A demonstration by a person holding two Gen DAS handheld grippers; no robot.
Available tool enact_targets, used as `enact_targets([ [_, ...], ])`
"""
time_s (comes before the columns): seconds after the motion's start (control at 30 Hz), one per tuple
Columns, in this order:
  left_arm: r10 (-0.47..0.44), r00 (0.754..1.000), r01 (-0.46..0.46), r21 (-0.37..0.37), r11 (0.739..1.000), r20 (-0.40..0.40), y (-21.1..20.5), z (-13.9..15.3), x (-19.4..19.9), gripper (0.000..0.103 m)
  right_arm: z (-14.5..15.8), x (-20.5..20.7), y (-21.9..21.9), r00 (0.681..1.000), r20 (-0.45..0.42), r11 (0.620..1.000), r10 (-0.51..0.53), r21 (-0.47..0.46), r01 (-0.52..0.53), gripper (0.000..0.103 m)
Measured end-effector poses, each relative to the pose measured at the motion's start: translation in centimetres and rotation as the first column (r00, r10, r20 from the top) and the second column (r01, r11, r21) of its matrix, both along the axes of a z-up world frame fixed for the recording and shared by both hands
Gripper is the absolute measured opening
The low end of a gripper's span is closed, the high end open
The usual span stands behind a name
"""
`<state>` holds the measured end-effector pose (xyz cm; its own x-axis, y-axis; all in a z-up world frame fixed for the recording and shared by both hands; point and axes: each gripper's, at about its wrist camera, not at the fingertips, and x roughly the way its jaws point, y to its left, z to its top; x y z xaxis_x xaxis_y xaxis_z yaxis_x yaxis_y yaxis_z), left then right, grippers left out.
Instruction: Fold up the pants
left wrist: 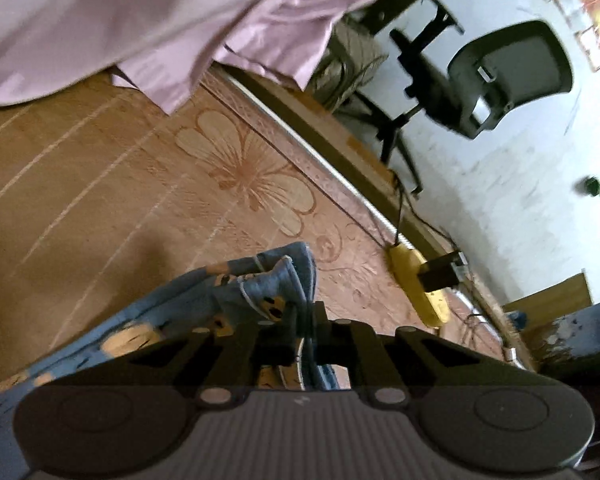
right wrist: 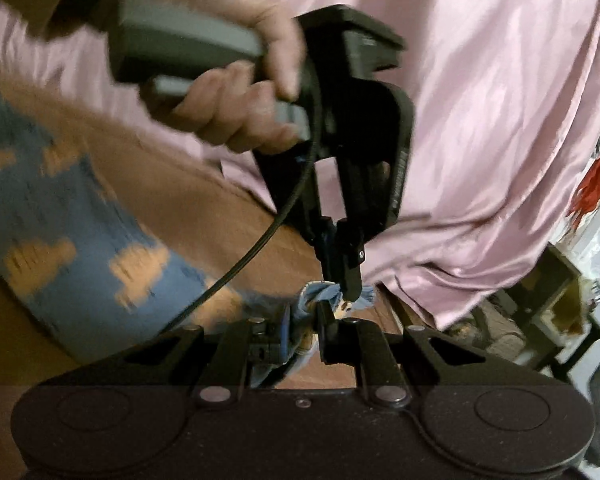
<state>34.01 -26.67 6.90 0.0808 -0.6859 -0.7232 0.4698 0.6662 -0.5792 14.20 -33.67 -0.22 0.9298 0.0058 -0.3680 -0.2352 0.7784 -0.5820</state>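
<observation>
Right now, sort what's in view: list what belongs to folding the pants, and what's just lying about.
Part of the job:
blue patterned pants
left gripper, shut on the pants' edge
right gripper, shut on the same bunched edge
mat beneath the pants

Just lying about:
pink sheet
office chair
yellow power strip

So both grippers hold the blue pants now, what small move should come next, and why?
Probably carry the edge across and lay it on the rest of the pants. The left gripper and right gripper are both shut on the bunched edge, close together, above the brown mat.
</observation>
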Motion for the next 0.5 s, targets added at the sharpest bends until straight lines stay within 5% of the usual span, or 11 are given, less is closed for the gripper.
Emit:
enact_targets([
  [0.23,0.074,0.997,-0.074,-0.008,0.997,0.03,9.0,0.3,-2.3,0.007,0.8,-1.7,5.5,0.989,-0.058,0.986,0.137,0.108,-0.13,0.011],
  [0.5,0.223,0.974,-0.224,-0.016,0.975,-0.031,16.7,-4.8,-4.5,0.007,-2.5,-2.0,9.8,0.963,-0.176,0.968,0.206,0.181,-0.174,0.008],
])
